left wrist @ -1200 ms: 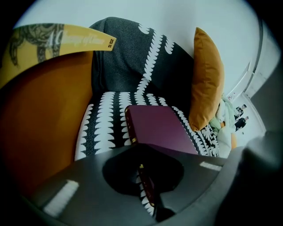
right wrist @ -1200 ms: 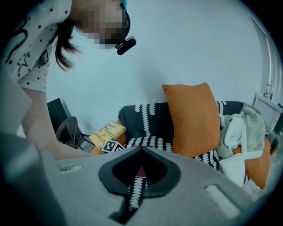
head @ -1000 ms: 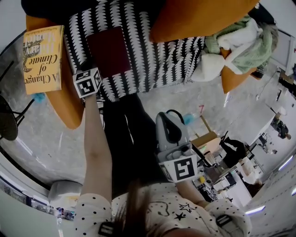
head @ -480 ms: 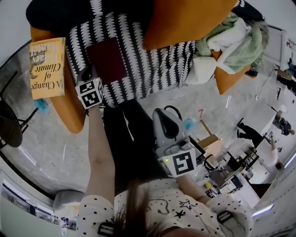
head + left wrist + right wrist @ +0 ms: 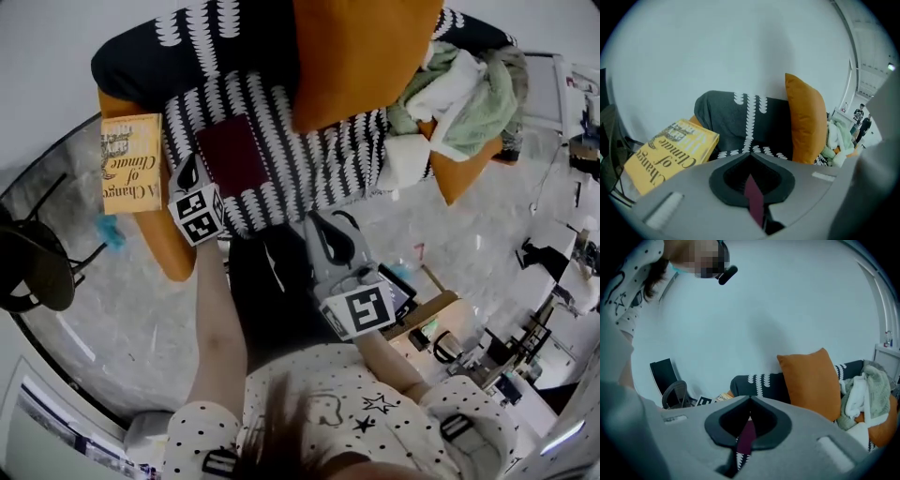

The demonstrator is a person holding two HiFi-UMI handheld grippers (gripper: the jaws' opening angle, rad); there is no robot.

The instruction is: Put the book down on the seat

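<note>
Both empty and clenched: left gripper [image 5: 187, 170] just beside maroon book [image 5: 232, 155] on seat [image 5: 314, 161], right gripper [image 5: 318, 224] apart.

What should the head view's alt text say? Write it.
A maroon book lies flat on a chair's black-and-white seat, with the shut left gripper beside it. A yellow book rests on the orange armrest; the right gripper is nearer the person.
</note>
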